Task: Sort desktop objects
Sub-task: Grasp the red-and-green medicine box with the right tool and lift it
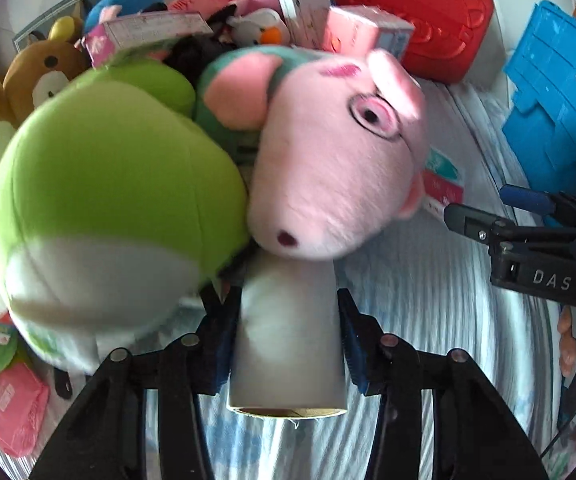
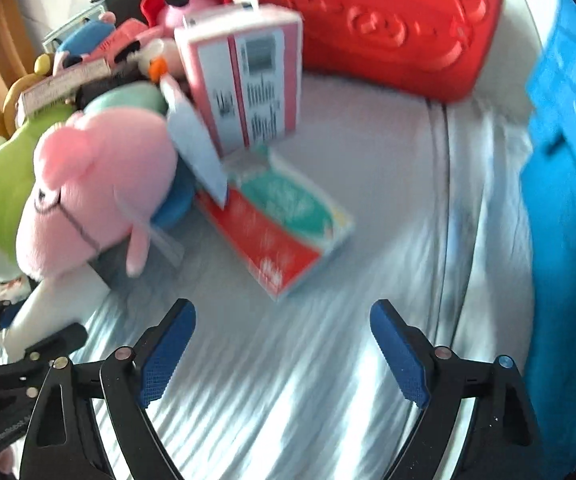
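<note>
- Lying across the table's [image 2: 308,380] far edge: red case [image 2: 380,20] and blue crate [image 2: 568,184], both well apart from the tools; contents not showing.
- Crowding the left tool [image 1: 288,320]: green plush [image 1: 99,200] and pink pig plush [image 1: 340,160].
- Gripping the white roll [image 1: 288,336] with the left tool, long axis running straight along the fingers, far end under the pig's snout.
- Hanging wide apart, holding nothing: right tool [image 2: 283,344], the red-and-green box [image 2: 283,220] lying just ahead of it.

A white roll [image 1: 288,340] with a cardboard core is seen end-on, pressed beneath a pink pig plush [image 1: 336,160] and beside a green-and-white plush [image 1: 107,184]. Pink boxes [image 2: 247,80] are stacked behind.
</note>
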`<state>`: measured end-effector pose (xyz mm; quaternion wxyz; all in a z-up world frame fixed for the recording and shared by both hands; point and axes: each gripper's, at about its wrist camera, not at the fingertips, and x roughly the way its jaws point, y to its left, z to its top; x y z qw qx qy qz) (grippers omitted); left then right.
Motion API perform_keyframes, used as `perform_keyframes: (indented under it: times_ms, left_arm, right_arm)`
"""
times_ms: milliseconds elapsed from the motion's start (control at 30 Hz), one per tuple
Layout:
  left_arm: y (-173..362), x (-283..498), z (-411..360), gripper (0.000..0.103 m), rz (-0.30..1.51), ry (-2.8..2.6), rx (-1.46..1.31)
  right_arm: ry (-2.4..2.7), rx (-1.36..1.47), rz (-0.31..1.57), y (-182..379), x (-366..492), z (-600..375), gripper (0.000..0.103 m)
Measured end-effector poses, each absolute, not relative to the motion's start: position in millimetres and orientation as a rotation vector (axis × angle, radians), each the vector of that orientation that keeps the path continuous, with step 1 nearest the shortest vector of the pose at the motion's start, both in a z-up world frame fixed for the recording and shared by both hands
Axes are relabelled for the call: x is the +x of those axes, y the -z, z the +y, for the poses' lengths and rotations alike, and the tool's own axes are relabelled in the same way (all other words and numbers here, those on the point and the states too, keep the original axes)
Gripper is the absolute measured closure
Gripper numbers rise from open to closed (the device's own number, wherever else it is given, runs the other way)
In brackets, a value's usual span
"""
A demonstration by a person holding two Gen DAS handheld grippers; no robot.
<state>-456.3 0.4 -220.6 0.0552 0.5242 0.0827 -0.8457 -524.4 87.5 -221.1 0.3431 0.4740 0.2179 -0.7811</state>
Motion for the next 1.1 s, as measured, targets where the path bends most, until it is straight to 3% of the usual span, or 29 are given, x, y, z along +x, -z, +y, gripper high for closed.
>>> perform_keyframes:
  times_ms: [367, 567, 800, 900, 1000, 1100]
  left_arm:
    - [233.1, -481.0, 5.5, 0.058, 0.269, 2.570, 1.672]
    - [229.8, -478.4, 8.6, 0.058, 0.254, 2.563, 1.662]
    - [224.4, -458.5, 23.3, 0.058, 0.200, 2.552, 1.708]
    - [221.3, -441.3, 23.8, 0.058, 0.189, 2.553, 1.720]
    - [219.8, -429.6, 28.7, 0.058, 0.165, 2.540, 1.730]
    - [215.9, -420.4, 28.7, 0.058, 0.160, 2.518, 1.714]
  right_arm:
    - [1.882, 1.200, 0.714, 256.7, -568.0, 32.9, 0.002]
    - [1.890, 1.278, 0.672, 251.5, -548.7, 47.1, 0.024]
    - [1.814, 1.362, 0.732, 247.0, -466.0, 88.9, 0.024]
    - [1.770, 1.404, 0.728, 244.7, -437.6, 105.5, 0.022]
    - [1.793, 1.391, 0.743, 238.9, -426.3, 111.6, 0.011]
    - [1.803, 1.363, 0.737, 231.8, -423.8, 106.4, 0.009]
